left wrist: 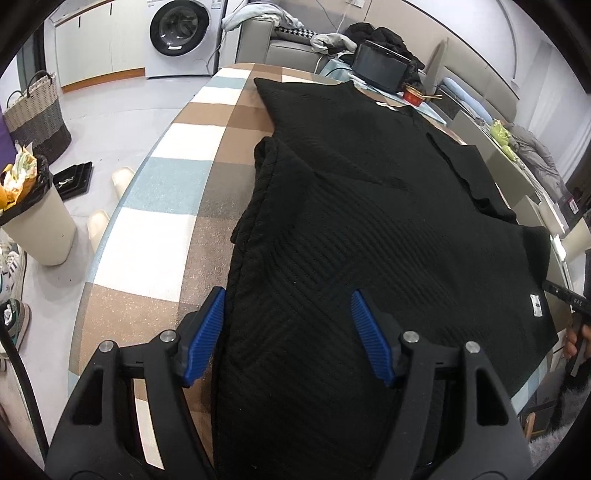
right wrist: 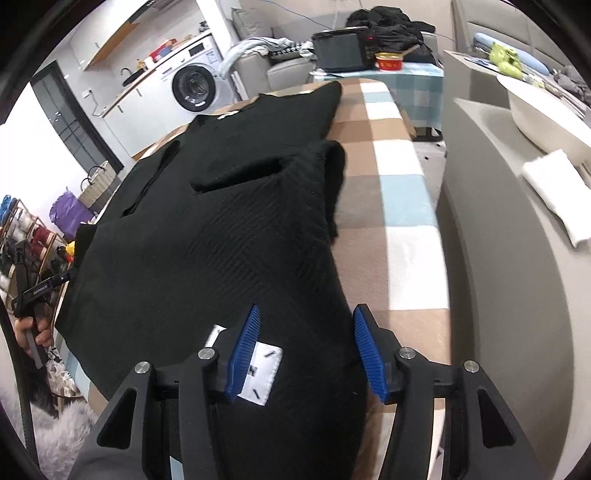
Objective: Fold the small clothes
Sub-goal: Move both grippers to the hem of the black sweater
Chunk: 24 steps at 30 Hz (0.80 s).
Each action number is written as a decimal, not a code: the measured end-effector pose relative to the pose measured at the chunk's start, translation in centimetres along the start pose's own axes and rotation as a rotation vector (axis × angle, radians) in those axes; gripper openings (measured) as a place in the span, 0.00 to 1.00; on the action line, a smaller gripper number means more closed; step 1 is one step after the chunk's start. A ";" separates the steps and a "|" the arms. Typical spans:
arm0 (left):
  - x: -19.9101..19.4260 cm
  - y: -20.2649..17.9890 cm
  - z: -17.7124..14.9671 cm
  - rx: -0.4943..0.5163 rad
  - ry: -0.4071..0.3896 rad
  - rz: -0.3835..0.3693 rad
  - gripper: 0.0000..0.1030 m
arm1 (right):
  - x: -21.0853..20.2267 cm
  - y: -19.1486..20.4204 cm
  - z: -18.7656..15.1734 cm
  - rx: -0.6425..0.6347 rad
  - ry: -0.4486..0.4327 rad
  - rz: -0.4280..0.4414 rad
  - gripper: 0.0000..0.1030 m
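Folding black ribbed knit garment [left wrist: 362,206], spread on checked brown-blue-white table [left wrist: 166,177] ahead of both tongs. Left tongs [left wrist: 288,332] and right tongs [right wrist: 304,350] open, straddling near hem, gripping nothing. Next, likely: close on hem, fold forward.

My left tongs' camera and my right's both look steeply down, close over the black garment [left wrist: 351,221] [right wrist: 207,240].

A lived-in home is shown: a washing machine [left wrist: 181,27] is built in under a counter, a grey sofa [left wrist: 284,48] is heaped with clothes, and a woven basket [left wrist: 37,110] is set on the floor.
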<state>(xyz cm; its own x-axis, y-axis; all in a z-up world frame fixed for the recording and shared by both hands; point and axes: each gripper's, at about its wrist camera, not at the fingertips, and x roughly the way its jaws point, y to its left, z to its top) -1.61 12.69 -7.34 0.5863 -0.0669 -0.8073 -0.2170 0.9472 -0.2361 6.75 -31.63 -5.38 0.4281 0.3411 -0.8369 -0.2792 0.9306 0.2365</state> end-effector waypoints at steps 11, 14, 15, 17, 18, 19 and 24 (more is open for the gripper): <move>0.3 -0.2 0.3 0.003 -0.015 -0.009 0.62 | 0.5 0.0 0.0 -0.024 0.000 0.016 0.52; 0.4 -0.3 0.5 -0.002 -0.020 -0.006 0.62 | 0.8 -0.7 0.7 0.004 -0.021 0.009 0.52; 0.5 -0.4 0.6 -0.001 -0.021 -0.004 0.62 | 0.9 -0.8 0.9 0.005 -0.028 0.013 0.52; 0.6 -0.6 0.7 0.004 -0.020 0.005 0.62 | 1.1 -0.6 1.1 -0.004 -0.024 0.019 0.52; 0.5 -0.7 0.7 0.009 -0.017 0.005 0.62 | 1.1 -0.4 1.1 -0.016 -0.015 0.033 0.51; 0.5 -0.7 0.6 0.011 -0.014 -0.001 0.61 | 1.0 0.0 0.8 -0.039 0.002 0.070 0.49; 0.1 -0.9 0.1 0.050 -0.001 -0.010 0.25 | 0.4 1.6 -0.5 -0.155 -0.003 0.057 0.13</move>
<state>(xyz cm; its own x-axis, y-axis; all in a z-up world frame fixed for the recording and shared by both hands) -1.27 11.85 -7.18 0.5887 -0.0760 -0.8047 -0.1720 0.9610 -0.2167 6.08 -30.08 -5.55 0.4101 0.3937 -0.8227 -0.4325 0.8781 0.2047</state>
